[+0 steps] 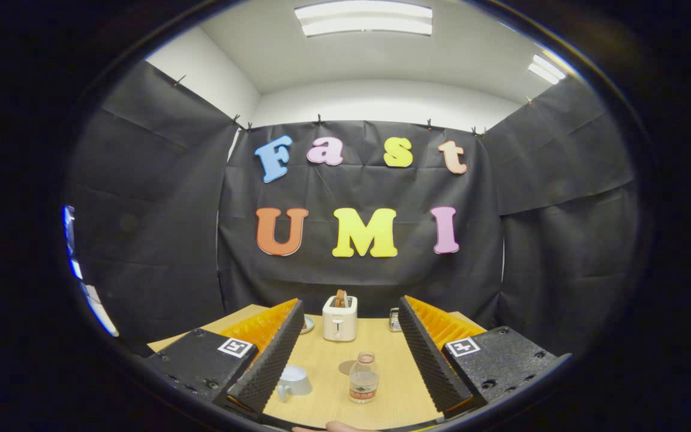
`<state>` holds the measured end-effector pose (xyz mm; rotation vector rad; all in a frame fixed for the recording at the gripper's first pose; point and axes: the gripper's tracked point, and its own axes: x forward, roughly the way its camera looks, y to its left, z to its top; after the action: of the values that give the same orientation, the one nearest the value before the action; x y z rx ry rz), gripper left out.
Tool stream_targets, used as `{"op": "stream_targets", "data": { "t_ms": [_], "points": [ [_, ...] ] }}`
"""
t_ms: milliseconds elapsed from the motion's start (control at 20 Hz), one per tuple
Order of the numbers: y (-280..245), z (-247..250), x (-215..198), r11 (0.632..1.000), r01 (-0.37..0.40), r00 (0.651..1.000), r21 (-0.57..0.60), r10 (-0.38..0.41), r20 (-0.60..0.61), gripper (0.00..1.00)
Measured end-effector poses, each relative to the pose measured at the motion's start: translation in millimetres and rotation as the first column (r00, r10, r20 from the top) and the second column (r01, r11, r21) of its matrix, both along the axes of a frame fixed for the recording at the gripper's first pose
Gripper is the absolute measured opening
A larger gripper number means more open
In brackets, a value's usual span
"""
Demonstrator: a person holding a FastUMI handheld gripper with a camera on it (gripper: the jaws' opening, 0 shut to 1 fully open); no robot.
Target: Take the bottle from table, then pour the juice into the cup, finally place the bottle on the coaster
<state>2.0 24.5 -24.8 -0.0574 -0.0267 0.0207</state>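
Gripper (351,354) sits lower centre of frame, fingers spread wide and holding nothing, well above the surface (393,396). Bottle (363,378) stands upright between the fingers, lower centre, nearer the camera end of the surface; cap on or off cannot be told. Cup (293,381) sits just left of the bottle, partly tucked behind the left finger, handle toward the camera. Coaster (347,367) lies flat just behind and left of the bottle, almost touching it in the picture. Toaster (339,318) stands further back at centre, a small plate (307,325) to its left, a small striped object (394,320) to its right.

Risks: bottle is light and narrow, so an off-centre approach could let one finger knock it over before both press on it. Cup sits close on the left; the left finger may clip it coming down. Clear plastic may squash or slip if gripped too high. The pour could miss the low cup.
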Motion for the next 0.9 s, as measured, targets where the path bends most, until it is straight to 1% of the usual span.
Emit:
{"op": "stream_targets", "data": {
  "t_ms": [300, 500, 900],
  "points": [
    [-0.2, -30.4, 8.2, 1.000, 0.010, 0.999, -0.018, -0.010, -0.035, 1.00],
    [1.4, -46.0, 12.2, 1.000, 0.006, 0.999, -0.005, -0.006, -0.031, 1.00],
    [-10.9, -76.1, 20.8, 0.999, 0.044, 0.998, -0.014, -0.045, -0.034, 1.00]
  ]
}}
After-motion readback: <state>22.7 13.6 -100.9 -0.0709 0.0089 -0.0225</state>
